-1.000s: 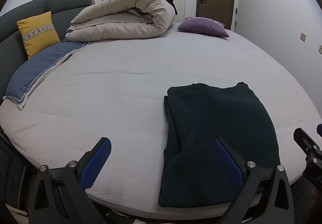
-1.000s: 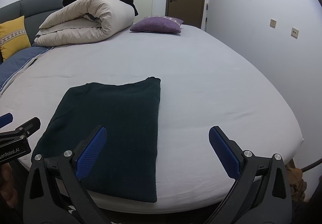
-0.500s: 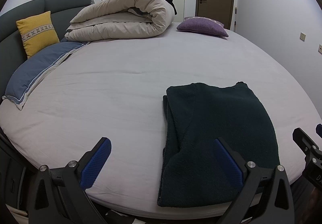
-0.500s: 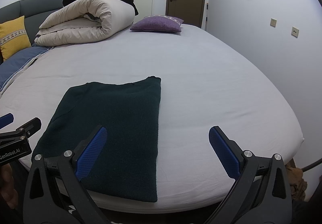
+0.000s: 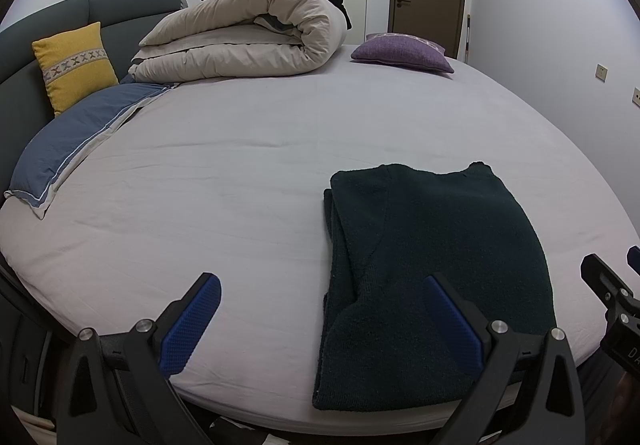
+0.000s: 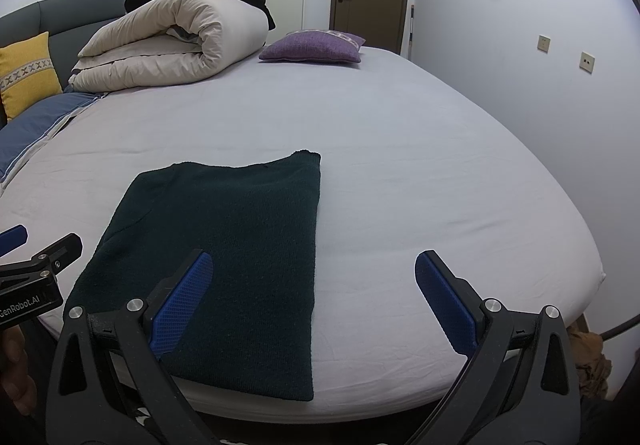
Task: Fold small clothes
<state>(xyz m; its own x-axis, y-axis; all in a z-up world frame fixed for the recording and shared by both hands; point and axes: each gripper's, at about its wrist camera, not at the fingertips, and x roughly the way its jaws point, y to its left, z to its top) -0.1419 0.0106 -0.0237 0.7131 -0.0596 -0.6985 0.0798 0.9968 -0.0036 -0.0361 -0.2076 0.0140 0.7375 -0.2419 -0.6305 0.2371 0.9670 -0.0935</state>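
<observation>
The bed [image 5: 240, 149] fills both views, a rolled duvet [image 5: 248, 41] at the upper left. The dark sweater [image 6: 224, 245], already folded into a long panel, lies at the near edge, its long axis running away from the tongs. Left tongs [image 5: 320, 321] and right tongs [image 6: 316, 305] both gape, holding nothing; the sweater sits between them, each one's inner finger over it

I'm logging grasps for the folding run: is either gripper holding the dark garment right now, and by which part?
Nothing is held. The left gripper and right gripper are both open, and the dark garment lies folded on the bed.
</observation>
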